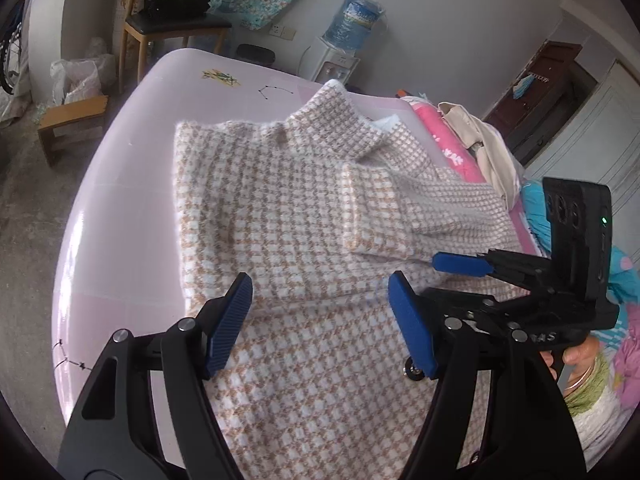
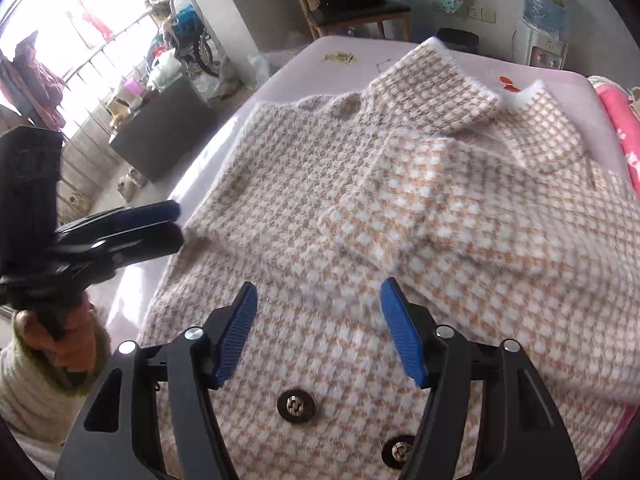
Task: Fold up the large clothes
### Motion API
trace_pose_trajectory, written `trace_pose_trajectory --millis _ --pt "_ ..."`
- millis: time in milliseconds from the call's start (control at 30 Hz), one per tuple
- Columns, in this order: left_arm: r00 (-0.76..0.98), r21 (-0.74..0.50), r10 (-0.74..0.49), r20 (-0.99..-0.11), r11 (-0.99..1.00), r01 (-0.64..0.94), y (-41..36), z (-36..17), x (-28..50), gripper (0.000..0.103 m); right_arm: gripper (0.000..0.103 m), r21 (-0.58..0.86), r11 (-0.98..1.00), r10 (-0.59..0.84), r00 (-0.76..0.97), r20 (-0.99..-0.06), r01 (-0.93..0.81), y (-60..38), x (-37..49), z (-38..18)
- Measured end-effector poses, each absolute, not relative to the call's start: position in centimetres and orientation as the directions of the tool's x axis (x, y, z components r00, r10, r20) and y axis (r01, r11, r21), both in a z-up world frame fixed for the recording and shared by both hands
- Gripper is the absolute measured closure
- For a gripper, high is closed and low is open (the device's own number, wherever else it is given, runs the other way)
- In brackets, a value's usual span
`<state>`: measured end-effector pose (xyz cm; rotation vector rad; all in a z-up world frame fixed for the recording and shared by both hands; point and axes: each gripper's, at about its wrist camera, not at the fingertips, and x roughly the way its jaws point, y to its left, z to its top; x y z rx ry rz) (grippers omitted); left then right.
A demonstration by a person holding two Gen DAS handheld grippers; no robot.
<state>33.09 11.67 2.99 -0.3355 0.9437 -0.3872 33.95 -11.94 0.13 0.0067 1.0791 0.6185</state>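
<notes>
a: report tool state, both sides.

b: left tool (image 1: 320,320): i see its blue pads (image 1: 230,322) spread apart with nothing between them, poised above the lower body of the coat (image 1: 280,208). right tool (image 2: 318,330): pads (image 2: 236,334) likewise apart, no fabric pinched, poised over the front panel near two metal snap buttons (image 2: 295,406).

a: position of the garment?

b: the coat, a fuzzy tan-and-white houndstooth knit, lies flat on the pink bed (image 1: 120,208). collar end points away from me toward the far edge. one sleeve (image 1: 376,216) is folded across the chest, its cuff lying on the body panel.

a: relation between the two tools?

b: in the left wrist view, the right tool (image 1: 460,264) shows at the right, its pad tip just beside the folded sleeve's lower edge; i cannot tell whether it touches. a hand (image 1: 576,356) with a green cuff holds its handle. in the right wrist view, the left tool (image 2: 160,220) sits at the coat's left edge.

a: surroundings?

b: a wooden chair (image 1: 172,24) and a water dispenser (image 1: 340,52) stand beyond the bed. pink bedding (image 1: 452,148) lies at the right side.
</notes>
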Motion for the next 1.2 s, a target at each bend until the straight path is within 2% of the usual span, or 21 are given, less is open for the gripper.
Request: trace_pose_trajectory --millis 100,267,300,333,400,467,533,633,767,833,900,967,1000,1067,1200 --pt "0.487 -0.484 -0.506 -0.712 0.856 0.183 9.8 2.2 35.6 0.037 0.031 0.371 0.84 0.52 0.392 -0.759 -0.396 -16.5 32.6 2.3" --pt "0.41 -0.518 -0.521 -0.749 0.846 0.128 6.1 -0.5 41.4 0.04 0.031 0.341 0.927 0.371 0.52 -0.77 -0.157 -26.0 31.1 2.4" --pt "0.398 -0.507 -0.504 -0.767 0.855 0.106 5.4 -1.2 42.5 0.05 0.031 0.347 0.931 0.353 0.529 -0.772 -0.114 -27.4 30.8 2.0" --pt "0.389 -0.496 -0.489 -0.781 0.864 0.091 4.8 -1.7 43.3 0.056 0.031 0.359 0.93 0.342 0.538 -0.771 -0.076 -28.7 30.3 1.6" --pt "0.381 -0.461 -0.458 -0.803 0.883 0.088 3.5 -2.5 44.1 0.079 0.031 0.377 0.926 0.329 0.549 -0.768 -0.027 -30.4 29.5 0.9" --pt "0.401 -0.416 -0.431 -0.808 0.9 0.13 2.2 -2.1 44.2 0.095 0.034 0.369 0.929 0.305 0.558 -0.772 0.002 -31.4 28.6 0.2" --pt "0.453 -0.357 -0.4 -0.797 0.916 0.181 1.4 -0.3 43.7 0.096 0.036 0.332 0.943 0.263 0.567 -0.781 0.021 -32.0 28.0 -0.2" --pt "0.546 -0.343 -0.419 -0.725 0.908 0.241 2.2 4.7 42.1 0.097 0.037 0.282 0.959 0.216 0.582 -0.784 0.025 -32.6 27.8 0.1" --pt "0.671 -0.242 -0.321 -0.669 0.947 0.212 4.3 9.0 39.9 0.097 0.037 0.223 0.975 0.17 0.613 -0.771 0.01 -33.0 27.9 1.0" --pt "0.673 -0.214 -0.255 -0.694 0.966 0.146 5.8 7.9 39.8 0.097 0.038 0.202 0.979 0.16 0.618 -0.77 -0.002 -32.8 28.0 1.0" --pt "0.633 -0.199 -0.212 -0.744 0.975 0.093 7.1 5.2 39.9 0.097 0.043 0.187 0.982 0.151 0.61 -0.778 -0.005 -32.5 28.4 0.5" --pt "0.587 -0.175 -0.178 -0.789 0.983 0.063 8.0 2.3 39.9 0.097 0.057 0.196 0.981 0.158 0.592 -0.79 -0.001 -32.3 29.3 0.0" --pt "0.574 -0.156 -0.161 -0.803 0.986 0.058 8.2 1.1 39.7 0.097 0.061 0.205 0.979 0.166 0.589 -0.791 0.0 -32.2 29.8 -0.2" --pt "0.568 -0.129 -0.135 -0.812 0.99 0.05 8.6 -0.1 39.0 0.097 0.073 0.221 0.975 0.184 0.592 -0.784 -0.01 -31.9 31.0 0.3" --pt "0.597 -0.101 -0.113 -0.794 0.993 0.054 8.5 0.3 38.5 0.097 0.078 0.202 0.978 0.195 0.606 -0.771 -0.057 -30.1 34.5 1.8"
